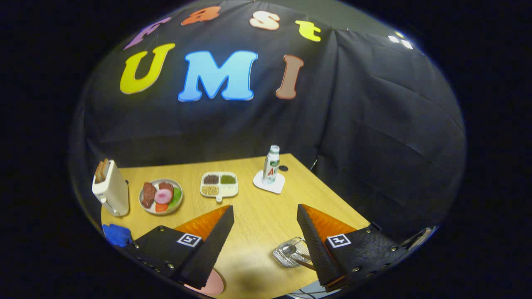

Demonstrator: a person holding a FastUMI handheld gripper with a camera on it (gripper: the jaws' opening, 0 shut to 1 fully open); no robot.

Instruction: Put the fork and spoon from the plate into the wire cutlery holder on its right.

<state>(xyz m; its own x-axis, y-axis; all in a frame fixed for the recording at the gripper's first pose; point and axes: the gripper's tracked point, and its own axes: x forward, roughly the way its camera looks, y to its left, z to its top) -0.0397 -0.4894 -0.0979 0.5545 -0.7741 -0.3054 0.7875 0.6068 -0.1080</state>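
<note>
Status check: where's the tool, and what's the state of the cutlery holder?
Tool open, empty, above the table. Wire cutlery holder by the right finger, a utensil handle lying in it. Pink plate under the left finger. Nothing between the fingers.

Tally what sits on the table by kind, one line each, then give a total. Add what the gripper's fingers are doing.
Plates and trays: 3 (food plate, divided tray, pink plate)
Toaster: 1
Bottle on a coaster: 2
Wire cutlery holder: 1
Blue cloth: 1
Total: 8
The gripper is open, above bare table, holding nothing.
</note>
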